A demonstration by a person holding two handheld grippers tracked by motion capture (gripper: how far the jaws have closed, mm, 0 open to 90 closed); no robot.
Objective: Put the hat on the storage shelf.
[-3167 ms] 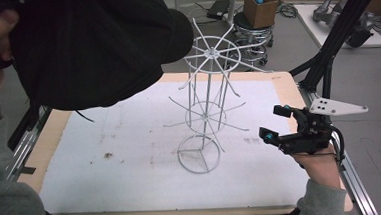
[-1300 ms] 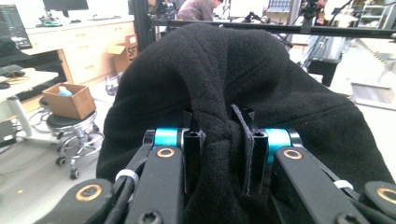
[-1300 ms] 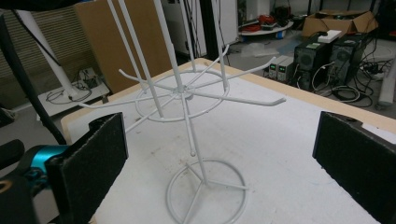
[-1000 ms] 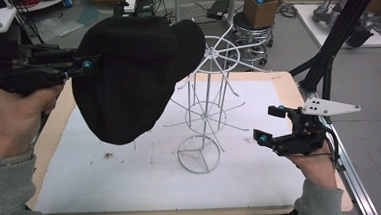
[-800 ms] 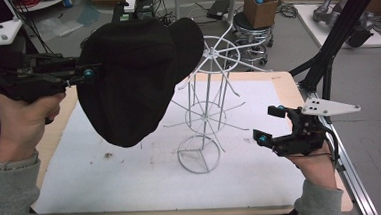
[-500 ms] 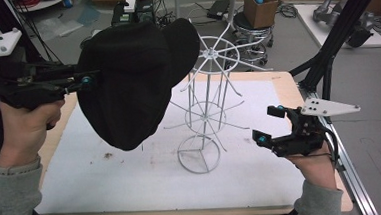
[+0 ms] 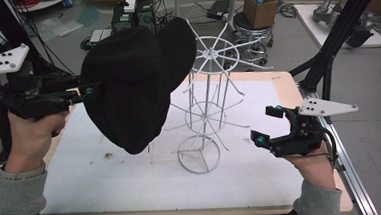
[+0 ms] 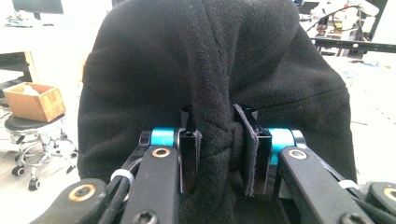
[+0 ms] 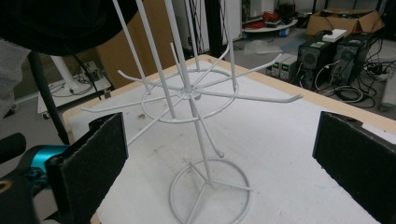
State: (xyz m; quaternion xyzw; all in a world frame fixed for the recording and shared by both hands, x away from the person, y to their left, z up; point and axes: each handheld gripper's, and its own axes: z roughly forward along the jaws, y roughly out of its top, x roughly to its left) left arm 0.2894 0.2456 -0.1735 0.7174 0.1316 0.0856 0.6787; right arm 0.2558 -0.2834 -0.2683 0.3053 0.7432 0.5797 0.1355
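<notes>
black fleece hat [image 7: 137,85] hangs in the air above the left half of the worktop [image 7: 133,186], held up at the level of the top ring of the white wire rack [image 7: 206,104]. left claw [image 7: 90,91] is clamped on a bunched fold at the hat's left edge; in the left gripper view the two black jaws pinch a thick wad of fleece [image 8: 217,135] between them, fabric bulging above and below the pads, blue fittings at either side. hat body droops below the grip, its lower end well above the white sheet on the worktop. hat's right edge sits right by the rack's top spokes in the high view, cannot tell if it touches them. rack stands upright about mid-worktop on its round base, a lower ring of hooked arms around the centre post. right claw [image 7: 267,125] is wide apart and holds nothing, just right of the rack base, low over the worktop and aimed at the rack; in the right gripper view both padded jaws frame the rack [image 9: 196,116] with the base ring between them, apart from it. hat's underside [image 9: 60,23] shows dark at the top left of that view. cardboard box [image 7: 261,5] on a stool behind the worktop.
</notes>
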